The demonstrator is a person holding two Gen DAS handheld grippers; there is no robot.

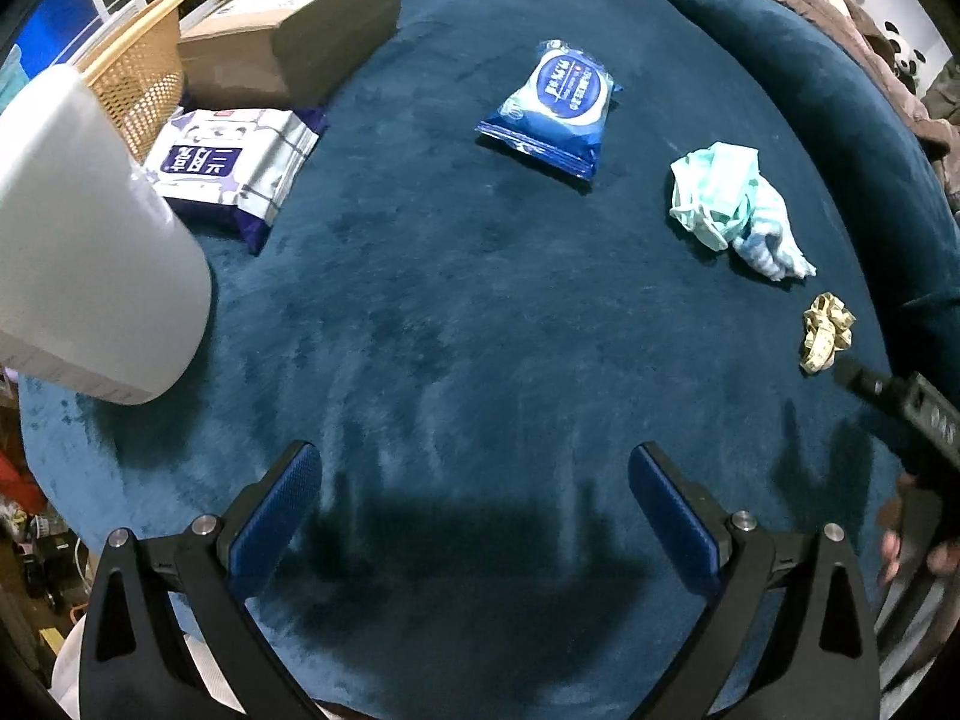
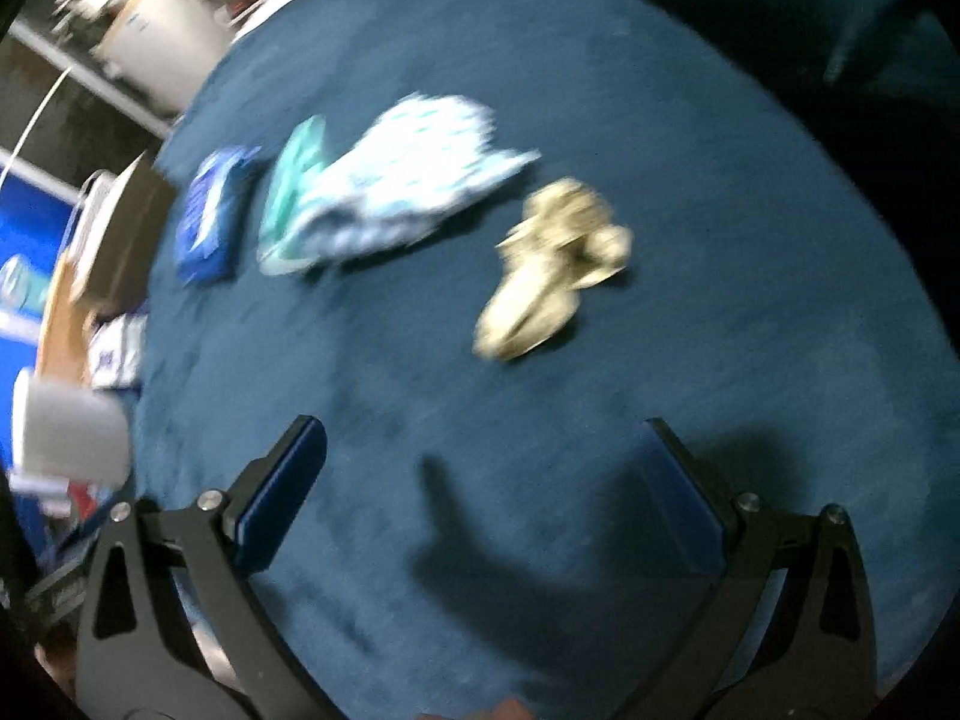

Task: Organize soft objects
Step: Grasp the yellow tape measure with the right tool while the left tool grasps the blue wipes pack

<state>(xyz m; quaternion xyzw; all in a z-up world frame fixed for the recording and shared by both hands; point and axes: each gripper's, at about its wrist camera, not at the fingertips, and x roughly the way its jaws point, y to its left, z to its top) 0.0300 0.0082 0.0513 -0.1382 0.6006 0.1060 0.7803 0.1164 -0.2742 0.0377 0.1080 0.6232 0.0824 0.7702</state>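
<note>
Print on blue wipes pack [image 1: 555, 102] unreadable | left gripper [image 1: 474, 468] open-jawed

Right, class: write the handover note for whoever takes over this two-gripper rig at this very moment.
Left gripper: open, empty, above the blue cloth.
Right gripper: open, empty, pointed at the yellowish crumpled bundle; its view is blurred.
Loose on the cloth: the bundle, the pale blue-green cloths, the blue wipes pack. The purple-and-white pack lies beside the woven basket.
Done: nothing visibly sorted; the basket's inside is hidden.
Left: pick up and organize every item.
</note>
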